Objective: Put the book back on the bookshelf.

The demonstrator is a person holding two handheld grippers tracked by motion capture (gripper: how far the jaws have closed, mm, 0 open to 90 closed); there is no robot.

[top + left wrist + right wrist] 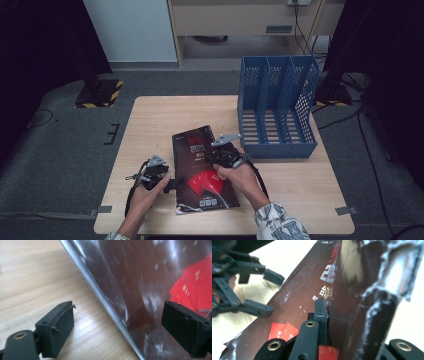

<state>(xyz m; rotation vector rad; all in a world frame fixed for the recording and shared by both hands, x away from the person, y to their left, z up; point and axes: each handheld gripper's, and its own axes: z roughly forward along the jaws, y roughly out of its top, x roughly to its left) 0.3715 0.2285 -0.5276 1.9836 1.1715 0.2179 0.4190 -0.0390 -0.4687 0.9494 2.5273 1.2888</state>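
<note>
Both hands enter from the bottom of the high view. The left gripper (172,184) sits at the near left edge of a dark glossy magazine (202,170) lying on the wooden tabletop (145,125); the right gripper (212,159) is over the cover's middle. A blue perforated plastic file rack (277,107) with three slots stands beyond the right jaws, probably the destination.

Black rubber-padded jaws of the left gripper (117,327) stand wide apart in the left gripper view, one over bare pale wood grain, the other over the cover; the magazine's (140,290) thin silvery edge runs between them, unpinched.

Seen along the right gripper (323,315), the jaws are pressed together on the magazine (312,295), its slick, scuffed cover lifting off the tabletop; the left gripper (249,290) waits open beyond.

Judging from this, the lift should go slowly: thin, floppy, slippery paper can slide from a single pinch, so the left jaws should close on the free edge before carrying.
</note>
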